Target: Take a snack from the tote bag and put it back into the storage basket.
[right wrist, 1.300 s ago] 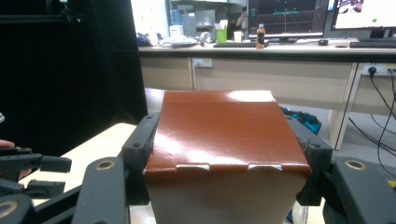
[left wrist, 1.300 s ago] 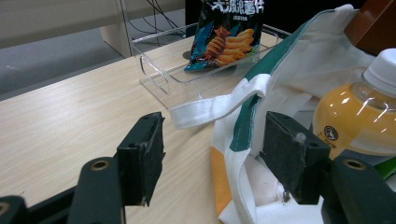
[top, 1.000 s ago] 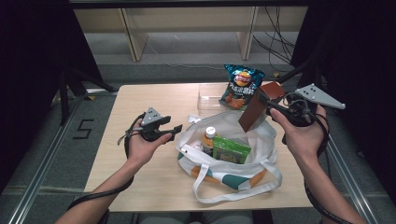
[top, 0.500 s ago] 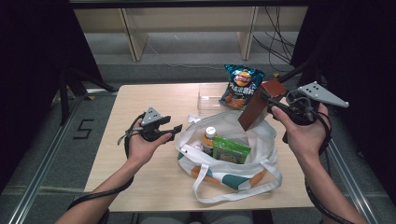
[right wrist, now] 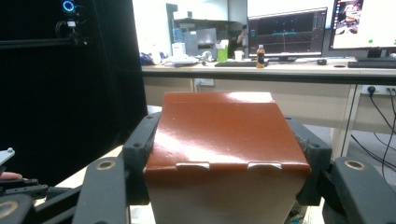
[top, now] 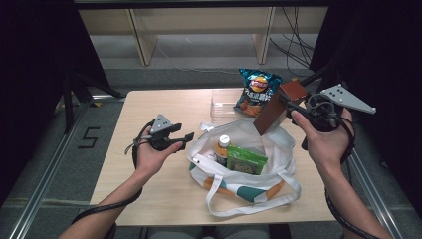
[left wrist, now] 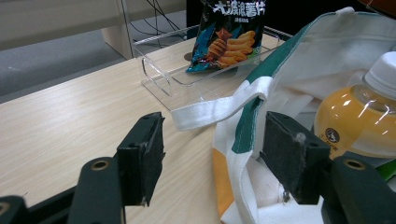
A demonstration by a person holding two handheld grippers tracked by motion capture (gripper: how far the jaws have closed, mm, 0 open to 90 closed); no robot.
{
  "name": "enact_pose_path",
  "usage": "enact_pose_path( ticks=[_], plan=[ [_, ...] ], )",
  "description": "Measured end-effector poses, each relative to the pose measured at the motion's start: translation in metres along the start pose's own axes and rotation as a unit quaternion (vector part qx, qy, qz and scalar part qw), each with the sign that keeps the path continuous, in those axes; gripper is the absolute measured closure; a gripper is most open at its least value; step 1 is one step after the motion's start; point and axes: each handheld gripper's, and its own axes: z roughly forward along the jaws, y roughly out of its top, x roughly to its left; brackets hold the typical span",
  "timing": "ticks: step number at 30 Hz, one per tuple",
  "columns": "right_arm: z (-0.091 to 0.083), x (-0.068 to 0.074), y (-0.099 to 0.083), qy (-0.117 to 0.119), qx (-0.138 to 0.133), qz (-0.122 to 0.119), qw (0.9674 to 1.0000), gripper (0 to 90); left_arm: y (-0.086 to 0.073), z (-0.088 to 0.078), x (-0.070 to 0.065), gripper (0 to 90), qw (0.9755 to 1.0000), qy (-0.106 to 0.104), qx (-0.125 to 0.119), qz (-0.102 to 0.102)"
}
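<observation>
Over the tote bag, right gripper clamps the brown box; left gripper gapes empty. Loose grip could drop it onto the bottle.

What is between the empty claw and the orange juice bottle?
The white cloth bag's rim with its green stripe lies between the left claw and the orange juice bottle, seen in the left gripper view.

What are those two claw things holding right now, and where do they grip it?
The right gripper clamps a brown box across its two opposite sides, near one end. The left gripper holds nothing; its jaws stand open.
</observation>
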Motion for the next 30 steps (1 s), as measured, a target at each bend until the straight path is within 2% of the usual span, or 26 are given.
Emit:
enact_pose_path(
  ticks=[1,7,8,15,16,20,22,23,26,28,30],
  plan=[
    [0.000,-0.001,0.001,0.002,-0.003,-0.007,1.0000,40.1,0.000,0.000,0.000,37.9,1.0000,0.000,0.000,-0.001],
    [-0.001,-0.002,0.003,0.000,-0.015,-0.003,0.9999,40.0,0.000,0.000,0.000,37.9,1.0000,0.001,-0.002,-0.003],
    [-0.002,-0.001,0.003,0.000,-0.010,0.004,0.9999,40.0,0.000,0.000,0.000,37.9,1.0000,0.001,-0.002,-0.003],
    [-0.001,-0.001,0.006,0.002,-0.018,0.004,0.9998,40.1,0.000,0.000,0.000,37.9,1.0000,0.000,-0.001,0.000],
    [-0.001,-0.001,0.007,0.004,-0.012,0.003,0.9999,40.0,0.000,0.000,0.000,37.9,1.0000,0.000,-0.001,0.000],
    [-0.001,-0.001,0.009,0.002,-0.023,0.001,0.9997,40.1,0.000,0.000,0.000,37.9,1.0000,0.000,-0.001,0.000],
    [-0.001,-0.001,0.011,0.000,-0.018,-0.001,0.9998,40.0,0.000,0.000,0.000,37.9,1.0000,0.001,-0.002,-0.002],
    [0.000,-0.002,0.011,0.000,-0.027,-0.008,0.9996,40.1,0.000,0.000,0.000,37.9,1.0000,0.001,-0.003,-0.002],
    [0.001,-0.002,0.012,0.003,-0.028,0.002,0.9996,40.0,0.000,0.000,-0.001,37.9,1.0000,0.000,-0.001,-0.001],
    [0.001,-0.003,0.012,0.000,-0.030,-0.007,0.9995,40.1,0.001,0.000,-0.001,37.9,1.0000,-0.001,-0.002,-0.001],
    [0.001,-0.004,0.013,-0.002,-0.025,-0.005,0.9997,40.0,0.001,-0.001,-0.001,37.9,1.0000,0.000,-0.002,-0.002]
  ],
)
